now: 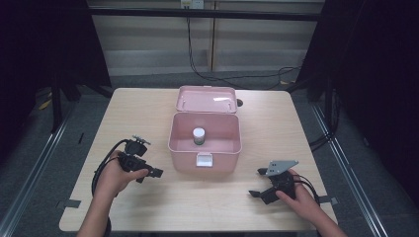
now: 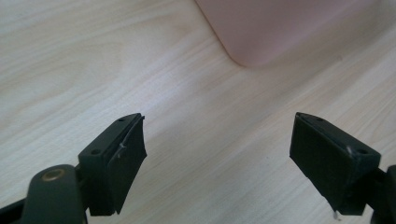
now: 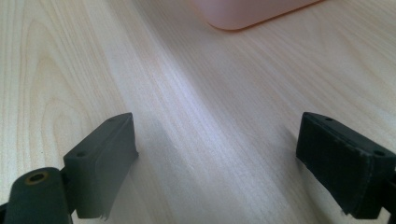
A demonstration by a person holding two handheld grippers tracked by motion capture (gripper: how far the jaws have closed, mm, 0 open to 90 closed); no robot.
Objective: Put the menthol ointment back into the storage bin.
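Open pink box (image 1: 205, 148) holds what looks like a white-capped bottle (image 1: 198, 136).

Both forearms reach in from the near edge, each hand clasping its hand-held gripper low, the left hand-held gripper (image 1: 148, 170) and right hand-held gripper (image 1: 258, 182) with jaws spread wide, gripping nothing.

Light wood-grain table (image 1: 148, 106), rounded corners, standing on grey floor (image 1: 59, 143). Sitting directly on it, about centre and slightly toward the far edge: open pink box (image 1: 205, 160), lid (image 1: 206, 99) hinged back on the far side. Box corner (image 2: 252, 51) also seen resting flat on the tabletop in the left gripper view. Tape strips (image 1: 69, 203) at the near corners.
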